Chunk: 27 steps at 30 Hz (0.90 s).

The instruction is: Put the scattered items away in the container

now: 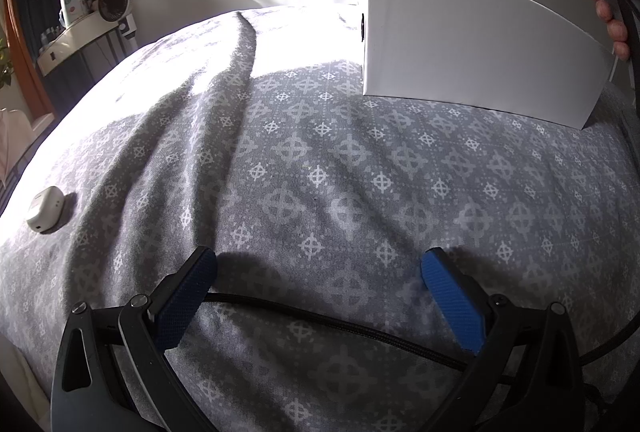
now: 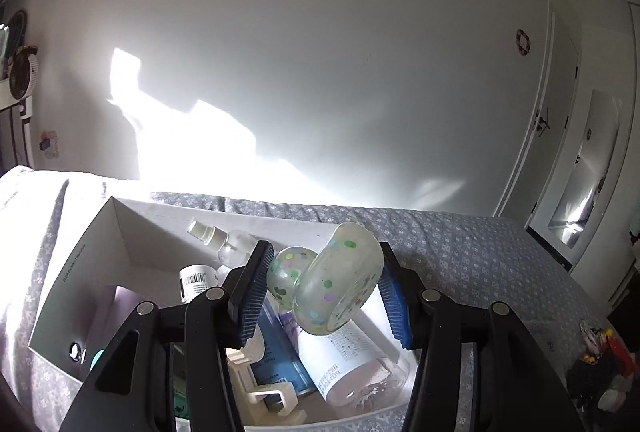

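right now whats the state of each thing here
left gripper: open, empty, over the bedspread
right gripper: shut on the dotted case, above the box
white box: open-topped, holding bottles
spray bottle: lying in the box
small white case: lying closed on the bed

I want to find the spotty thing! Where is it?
In the right wrist view the dotted translucent case is clamped in the right gripper, above the white box on the bed.

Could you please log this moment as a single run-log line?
right gripper: shut on speckled case, above white box | left gripper: open, empty, over bedspread | remaining: white earbud case
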Motion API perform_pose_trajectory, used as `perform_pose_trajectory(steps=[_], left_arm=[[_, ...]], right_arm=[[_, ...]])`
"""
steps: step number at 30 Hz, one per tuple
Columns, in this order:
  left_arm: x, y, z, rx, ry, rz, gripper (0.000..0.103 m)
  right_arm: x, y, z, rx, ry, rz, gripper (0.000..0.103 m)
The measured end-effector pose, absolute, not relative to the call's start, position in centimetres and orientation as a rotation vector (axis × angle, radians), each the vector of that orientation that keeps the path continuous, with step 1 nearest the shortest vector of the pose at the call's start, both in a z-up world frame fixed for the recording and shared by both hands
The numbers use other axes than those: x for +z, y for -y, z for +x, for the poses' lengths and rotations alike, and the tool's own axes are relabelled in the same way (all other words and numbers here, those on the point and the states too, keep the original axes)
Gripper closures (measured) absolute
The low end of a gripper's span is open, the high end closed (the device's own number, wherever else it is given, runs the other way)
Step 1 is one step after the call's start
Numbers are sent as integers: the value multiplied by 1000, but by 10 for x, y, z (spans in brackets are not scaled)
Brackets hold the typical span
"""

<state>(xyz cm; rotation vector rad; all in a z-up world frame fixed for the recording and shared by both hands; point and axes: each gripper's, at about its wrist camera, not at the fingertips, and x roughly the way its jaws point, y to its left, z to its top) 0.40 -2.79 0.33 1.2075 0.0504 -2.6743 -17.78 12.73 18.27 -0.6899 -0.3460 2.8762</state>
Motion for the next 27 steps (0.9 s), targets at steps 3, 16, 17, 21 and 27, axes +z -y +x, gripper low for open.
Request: perform_pose_trajectory(steps=[3,16,17,21,27], left_arm=[[3,28,4,-2674,-50,1208,0],[4,28,4,-2673,-49,1209,0],[4,28,4,-2673,-49,1209,0],[4,28,4,-2673,-50,1210,0],[4,28,4,-2668,-41,1212,0]], right_arm=[[166,-125,-187,2844,364,-771,52],[136,-179,-83,2810,155,-967,0],[126,-187,-73,2798,118,-1021,0],[79,-213,-50,2709,39,-1256,0],[28,-235,-23,2648,-8,-1401,0]])
